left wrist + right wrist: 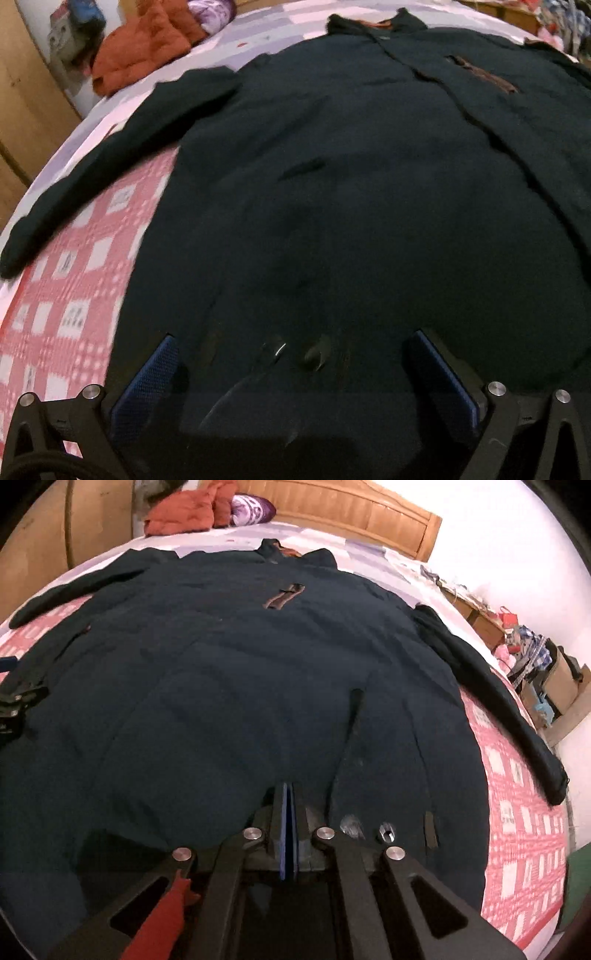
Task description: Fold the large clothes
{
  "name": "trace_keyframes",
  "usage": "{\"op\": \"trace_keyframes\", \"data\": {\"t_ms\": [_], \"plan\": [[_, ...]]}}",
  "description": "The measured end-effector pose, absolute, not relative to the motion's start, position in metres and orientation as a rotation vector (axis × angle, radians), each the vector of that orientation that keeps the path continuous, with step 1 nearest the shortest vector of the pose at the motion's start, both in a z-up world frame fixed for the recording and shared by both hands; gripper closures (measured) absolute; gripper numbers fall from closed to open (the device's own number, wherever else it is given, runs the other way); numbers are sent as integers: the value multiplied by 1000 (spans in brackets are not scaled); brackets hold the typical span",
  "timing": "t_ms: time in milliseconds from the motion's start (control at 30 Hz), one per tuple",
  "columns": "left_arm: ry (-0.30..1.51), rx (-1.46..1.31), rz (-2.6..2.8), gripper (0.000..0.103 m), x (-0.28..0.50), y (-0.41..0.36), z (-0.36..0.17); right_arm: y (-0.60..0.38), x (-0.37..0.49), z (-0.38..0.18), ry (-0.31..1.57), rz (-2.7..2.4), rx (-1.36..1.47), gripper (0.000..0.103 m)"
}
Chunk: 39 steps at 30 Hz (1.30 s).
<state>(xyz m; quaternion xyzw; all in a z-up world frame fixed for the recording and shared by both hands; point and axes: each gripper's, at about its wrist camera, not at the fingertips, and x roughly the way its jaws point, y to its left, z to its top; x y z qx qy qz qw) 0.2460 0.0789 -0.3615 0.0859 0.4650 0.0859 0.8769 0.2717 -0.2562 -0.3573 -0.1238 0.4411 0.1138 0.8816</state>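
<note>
A large dark navy coat (351, 192) lies flat and front-up on the bed, collar at the far end, both sleeves spread out; it also fills the right wrist view (229, 686). My left gripper (291, 343) is open, its blue pads (147, 376) wide apart over the coat's near hem. My right gripper (288, 794) is shut, blue pads pressed together just above the hem; I cannot tell if any fabric is pinched. The left gripper (14, 698) shows at the left edge of the right wrist view.
The bed has a pink and white checked cover (74, 280). An orange garment (144, 44) and a purple one (251, 507) lie near the wooden headboard (351, 517). Boxes and clutter (535, 664) stand on the floor to the right.
</note>
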Motion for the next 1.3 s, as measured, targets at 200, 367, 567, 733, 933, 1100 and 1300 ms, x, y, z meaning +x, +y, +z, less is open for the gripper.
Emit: {"op": "trace_keyframes", "data": {"t_ms": [200, 367, 567, 733, 933, 1100, 1300], "plan": [[1028, 79, 198, 0, 228, 132, -365, -295, 246, -344, 939, 346, -294, 91], [1030, 109, 217, 0, 219, 125, -363, -305, 242, -366, 1041, 168, -255, 0], [1030, 111, 232, 0, 208, 126, -365, -312, 244, -378, 1031, 110, -217, 0], [1032, 136, 315, 0, 186, 158, -360, -410, 228, -378, 1083, -186, -100, 0], [1042, 127, 441, 0, 176, 176, -344, -442, 218, -363, 1082, -358, -147, 0], [920, 96, 312, 0, 234, 120, -322, -349, 247, -349, 939, -100, -296, 0], [885, 30, 177, 0, 350, 51, -319, -286, 344, -352, 846, 39, -329, 0]]}}
